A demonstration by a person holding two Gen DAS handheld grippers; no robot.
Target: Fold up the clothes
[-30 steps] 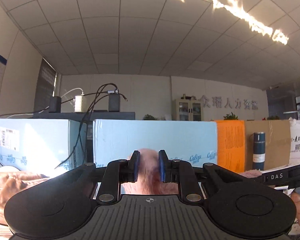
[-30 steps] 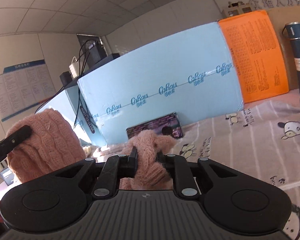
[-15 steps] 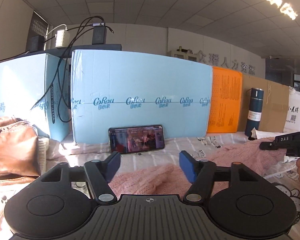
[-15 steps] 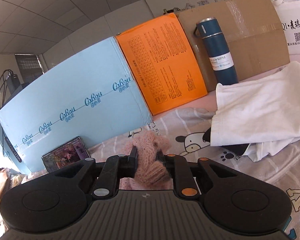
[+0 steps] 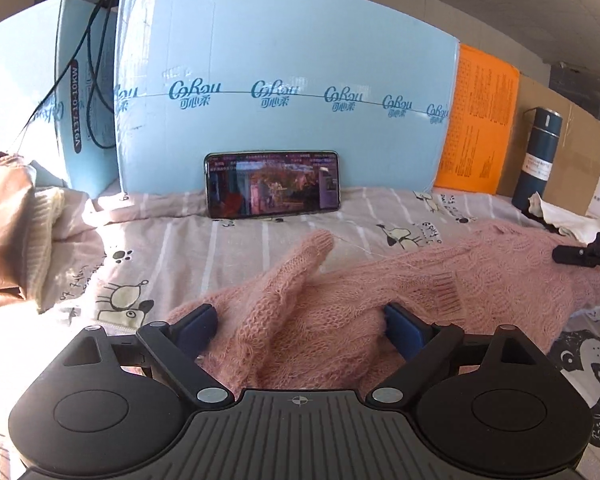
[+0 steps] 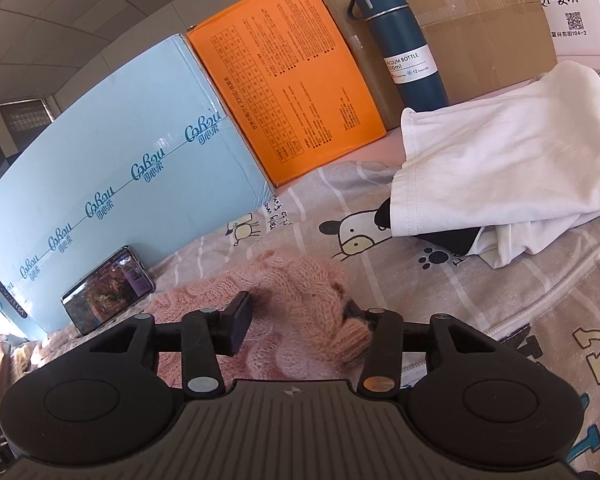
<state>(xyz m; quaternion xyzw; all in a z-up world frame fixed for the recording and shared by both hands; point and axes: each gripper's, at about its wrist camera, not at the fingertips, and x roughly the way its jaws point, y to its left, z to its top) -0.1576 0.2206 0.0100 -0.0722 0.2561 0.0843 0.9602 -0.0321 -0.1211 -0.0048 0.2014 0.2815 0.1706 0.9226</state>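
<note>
A pink knitted sweater lies spread on the cartoon-print sheet, one sleeve pointing toward the phone. My left gripper hovers low over the sweater's near edge. Its jaws are opening wide, and the knit lies between the blue pads without being pressed. In the right wrist view a bunched part of the sweater sits between the fingers of my right gripper. Those jaws are opening too, with a gap showing at the left pad.
A phone with a lit screen leans on pale blue boxes. An orange box, a cardboard box and a dark blue vacuum bottle line the back. A white garment lies right, a brown jacket left.
Both grippers came down from holding the sweater in the air to the sheet. The left let go and opened wide first. The right has now let go as well.
</note>
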